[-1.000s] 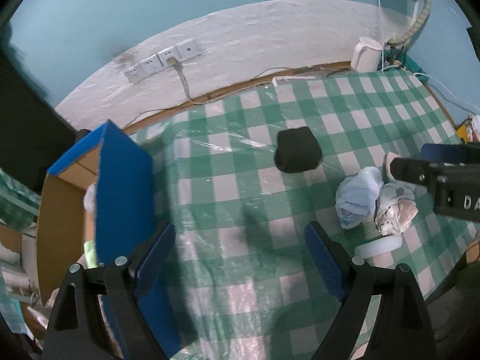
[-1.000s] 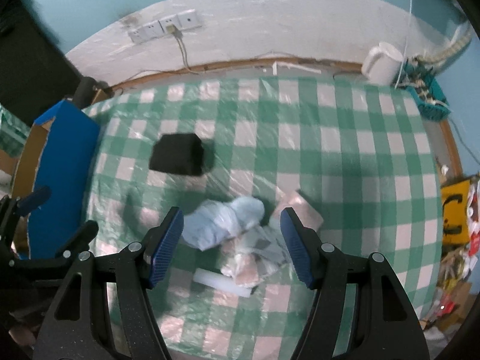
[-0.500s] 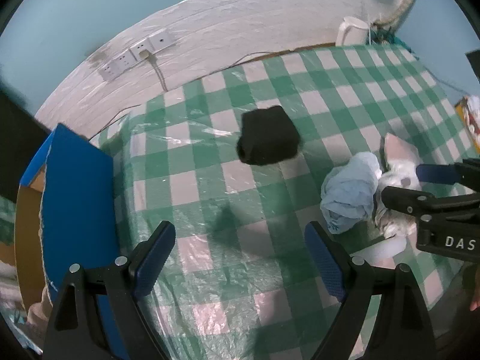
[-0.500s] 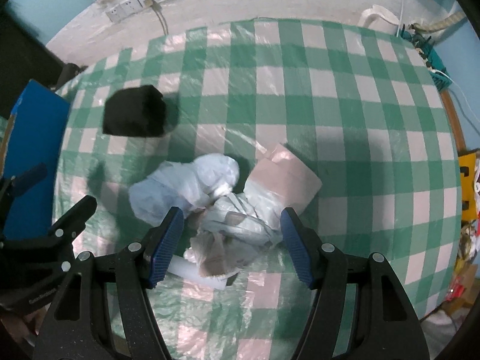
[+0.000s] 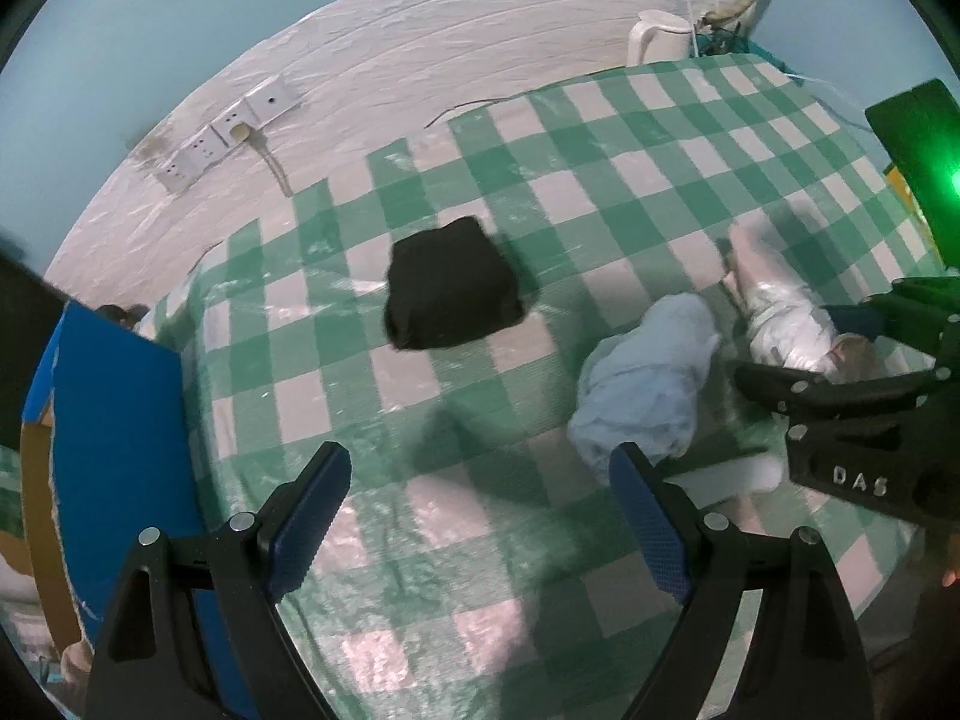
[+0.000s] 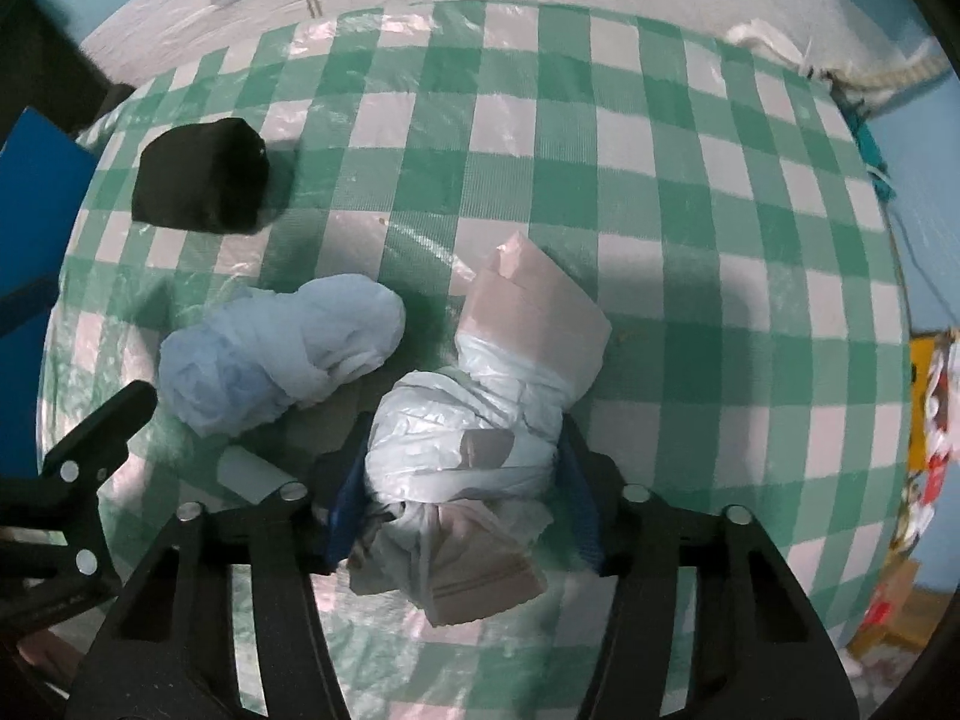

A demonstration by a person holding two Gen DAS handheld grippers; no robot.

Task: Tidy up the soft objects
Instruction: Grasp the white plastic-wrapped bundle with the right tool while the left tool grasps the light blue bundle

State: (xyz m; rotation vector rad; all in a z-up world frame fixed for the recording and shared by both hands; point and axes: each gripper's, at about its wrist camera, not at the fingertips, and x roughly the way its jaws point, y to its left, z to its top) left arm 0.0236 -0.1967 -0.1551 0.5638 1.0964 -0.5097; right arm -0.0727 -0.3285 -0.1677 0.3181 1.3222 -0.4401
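A white plastic bundle with pink paper lies on the green checked tablecloth. My right gripper points down over it, its jaws closing, with the blue pads touching both sides of the bundle. To its left lie a light blue bundle and, farther back, a black soft block. My left gripper hangs open over bare cloth, with the black block ahead of it and the light blue bundle beside its right finger.
A blue cardboard box stands open at the table's left edge. A white flat piece lies beside the bundles. A white kettle and a power strip sit at the back by the wall.
Both grippers have sunk toward the table. The right one came down around the white and pink bundle and its jaws narrowed onto it. The left stayed open.
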